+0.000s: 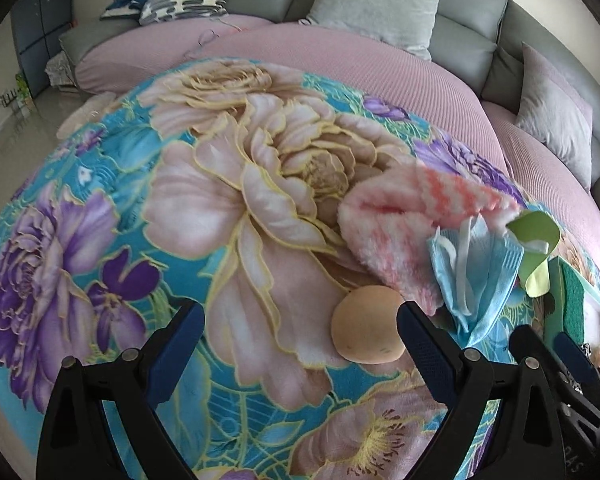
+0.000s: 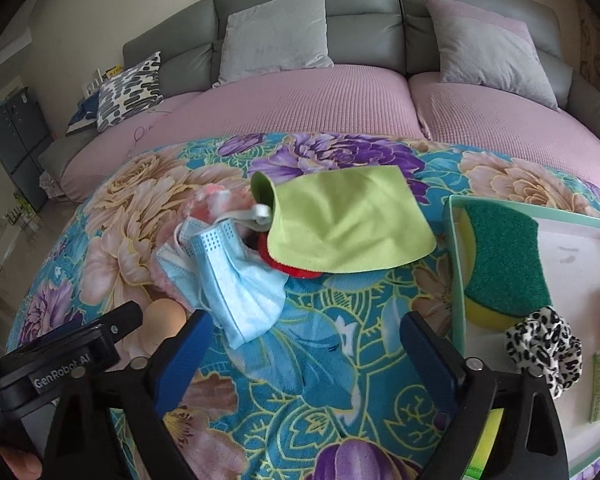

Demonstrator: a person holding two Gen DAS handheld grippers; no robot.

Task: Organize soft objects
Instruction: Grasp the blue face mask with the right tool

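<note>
- Left gripper point(image 1: 300, 332) — jaws wide, empty, beside a beige foam ball point(image 1: 366, 325).
- Right gripper point(image 2: 304, 344) — jaws apart, empty, near a blue face mask point(image 2: 240, 280) on the floral blanket point(image 2: 320, 360).

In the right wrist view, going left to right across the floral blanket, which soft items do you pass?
Round tan squishy ball → crumpled light-blue face mask → lime-green microfibre cloth → green-and-yellow scouring sponge in the pale tray → leopard-print scrunchie.

Left gripper point(image 1: 300, 336) angled downward, jaws wide, right gripper point(image 2: 304, 344) likewise, nothing gripped
</note>
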